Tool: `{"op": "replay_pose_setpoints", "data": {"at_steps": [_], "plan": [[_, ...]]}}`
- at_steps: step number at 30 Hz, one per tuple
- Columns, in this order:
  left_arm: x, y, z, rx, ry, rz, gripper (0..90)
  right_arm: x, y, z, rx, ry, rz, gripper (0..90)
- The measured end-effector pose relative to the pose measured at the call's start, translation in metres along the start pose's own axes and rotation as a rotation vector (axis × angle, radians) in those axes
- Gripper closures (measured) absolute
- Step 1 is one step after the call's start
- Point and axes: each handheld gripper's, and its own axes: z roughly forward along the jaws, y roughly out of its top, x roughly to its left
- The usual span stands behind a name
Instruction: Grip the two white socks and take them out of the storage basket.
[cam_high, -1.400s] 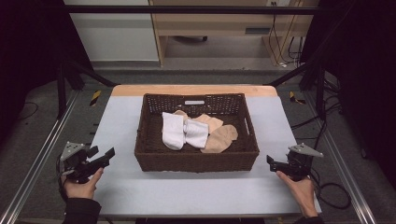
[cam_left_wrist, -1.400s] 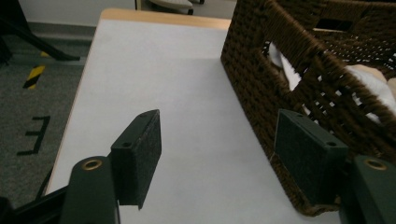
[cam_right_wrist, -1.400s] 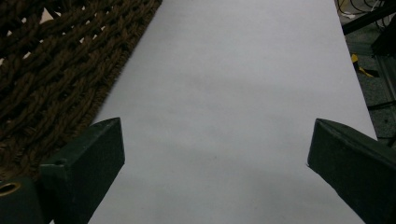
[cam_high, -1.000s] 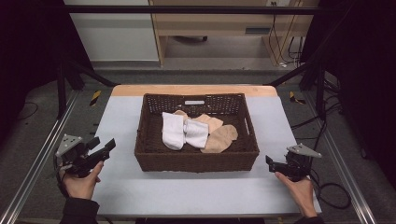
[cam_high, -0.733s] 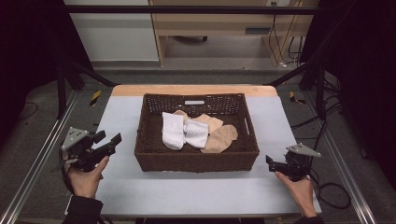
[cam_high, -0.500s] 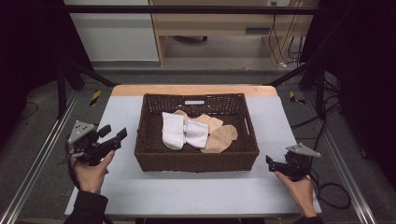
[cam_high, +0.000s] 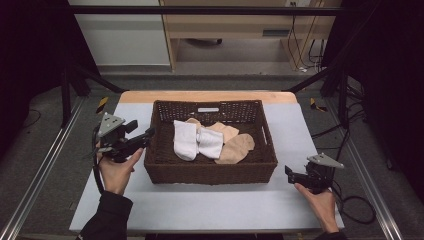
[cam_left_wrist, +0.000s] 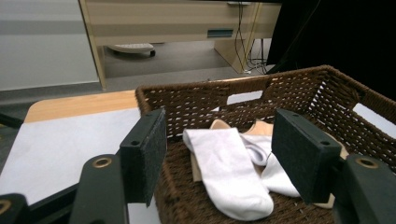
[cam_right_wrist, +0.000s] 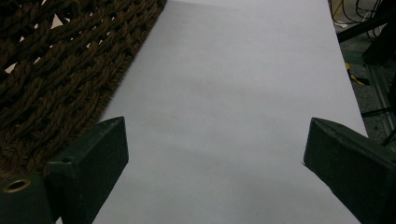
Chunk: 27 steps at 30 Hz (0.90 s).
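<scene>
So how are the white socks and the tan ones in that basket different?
The white socks lie on top, toward the left of the basket; the tan socks sit partly under them, toward the right. The white ones look longer, the tan ones shorter and rounder. Both lie loose and flat, untouched by the left gripper.

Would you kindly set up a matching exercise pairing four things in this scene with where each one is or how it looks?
1. left gripper
2. right gripper
3. white socks
4. basket

a. brown wicker, mid-table
b. open, raised at the basket's left rim
c. open, low near the table's right edge
d. lying inside the basket, on tan socks

Pairs: 1-b, 2-c, 3-d, 4-a
</scene>
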Motion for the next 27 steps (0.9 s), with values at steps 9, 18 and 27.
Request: {"op": "replay_pose_setpoints", "data": {"at_steps": [9,18,27], "plan": [[-0.016,0.015,0.026,0.010,0.000,0.033,34.3,0.001,0.001,0.000,0.002,-0.006,-0.014,7.0],[-0.024,0.022,0.063,0.051,-0.015,0.051,34.2,0.001,0.001,0.000,0.009,-0.007,-0.019,7.2],[-0.034,0.026,0.089,0.062,0.003,0.100,32.6,0.001,0.001,0.000,0.013,-0.008,-0.023,7.1]]}}
